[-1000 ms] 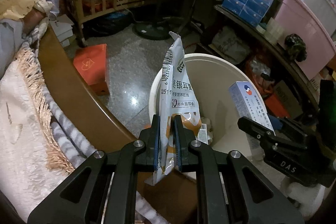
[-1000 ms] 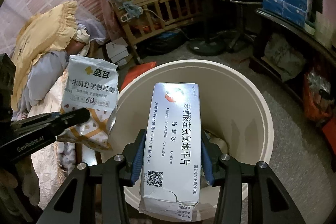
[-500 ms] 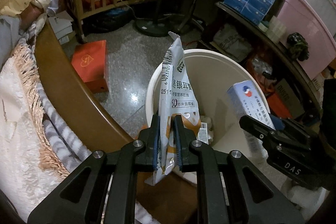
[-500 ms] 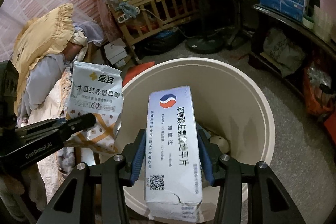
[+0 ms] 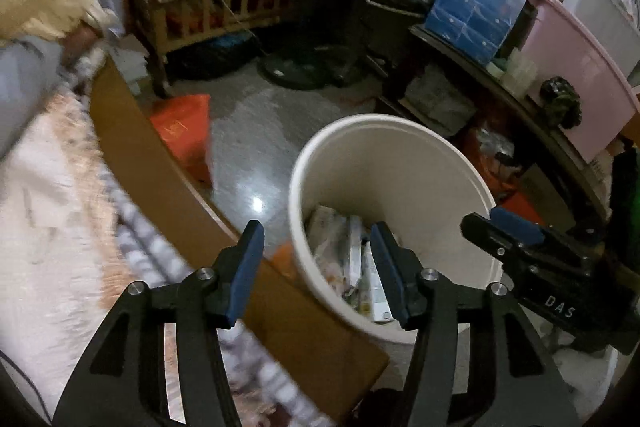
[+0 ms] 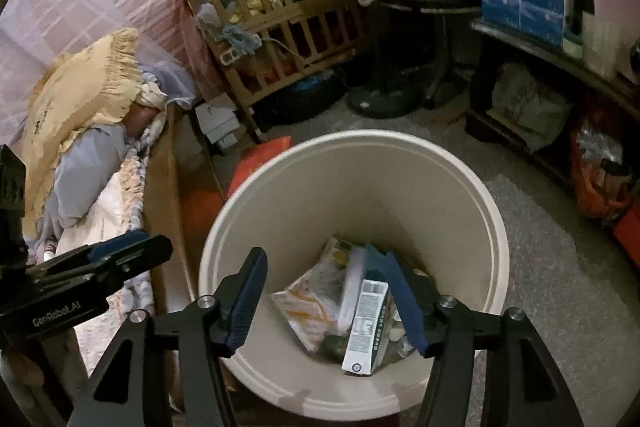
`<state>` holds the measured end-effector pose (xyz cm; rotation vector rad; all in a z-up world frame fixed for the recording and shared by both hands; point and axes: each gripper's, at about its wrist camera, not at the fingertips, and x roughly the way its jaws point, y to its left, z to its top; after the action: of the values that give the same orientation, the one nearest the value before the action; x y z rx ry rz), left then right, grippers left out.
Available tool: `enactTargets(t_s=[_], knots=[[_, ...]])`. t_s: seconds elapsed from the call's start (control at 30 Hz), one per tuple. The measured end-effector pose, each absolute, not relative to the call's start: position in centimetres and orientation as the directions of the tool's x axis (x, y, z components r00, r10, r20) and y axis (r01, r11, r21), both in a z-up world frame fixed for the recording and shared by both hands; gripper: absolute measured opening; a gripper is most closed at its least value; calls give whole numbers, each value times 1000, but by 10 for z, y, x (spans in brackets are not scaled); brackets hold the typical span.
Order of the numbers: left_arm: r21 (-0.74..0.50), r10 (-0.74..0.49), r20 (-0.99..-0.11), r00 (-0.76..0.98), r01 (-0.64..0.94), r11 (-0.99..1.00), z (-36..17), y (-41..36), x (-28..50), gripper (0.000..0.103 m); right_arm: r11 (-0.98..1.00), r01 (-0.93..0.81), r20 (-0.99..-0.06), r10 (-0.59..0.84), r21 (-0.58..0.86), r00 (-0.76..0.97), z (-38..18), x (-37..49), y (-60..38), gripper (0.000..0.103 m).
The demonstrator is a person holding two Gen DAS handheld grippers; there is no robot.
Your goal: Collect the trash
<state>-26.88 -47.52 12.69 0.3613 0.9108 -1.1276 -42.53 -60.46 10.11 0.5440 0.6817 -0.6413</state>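
A cream round bin stands on the floor beside the bed; it also shows in the right wrist view. Inside lie the snack pouch, a white medicine box and other wrappers. My left gripper is open and empty over the bin's near left rim. My right gripper is open and empty right above the bin's mouth. The right gripper shows at the right of the left wrist view; the left gripper shows at the left of the right wrist view.
The wooden bed edge with a blanket runs along the left. A red box lies on the floor. A wooden crib, a fan base and a cluttered shelf stand behind and right.
Both grippers opened. The snack pouch left the left gripper and the medicine box left the right gripper; both now lie inside the bin.
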Motion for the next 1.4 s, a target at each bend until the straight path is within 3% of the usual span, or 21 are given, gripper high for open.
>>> enactTargets(t_s=[0.3, 0.47, 0.7, 1.13, 1.27, 1.4], knots=[[-80, -652, -691, 312, 863, 498, 180, -412, -276, 54, 706, 684, -618, -460, 181, 638, 142, -433, -549, 63], [-97, -704, -625, 338, 861, 499, 200, -378, -283, 54, 700, 696, -559, -517, 160, 648, 168, -444, -522, 69], [-118, -743, -551, 380, 846, 520, 224, -347, -291, 54, 698, 707, -511, -568, 118, 646, 196, -456, -495, 70], [-87, -763, -480, 433, 841, 533, 241, -317, -306, 54, 701, 708, -446, -610, 81, 655, 220, -465, -468, 72], [-73, -763, -470, 443, 843, 534, 240, -315, -310, 54, 702, 708, -437, -615, 76, 657, 222, -464, -465, 79], [-72, -764, -474, 438, 845, 530, 238, -316, -312, 54, 703, 707, -434, -616, 74, 657, 224, -466, -464, 79]])
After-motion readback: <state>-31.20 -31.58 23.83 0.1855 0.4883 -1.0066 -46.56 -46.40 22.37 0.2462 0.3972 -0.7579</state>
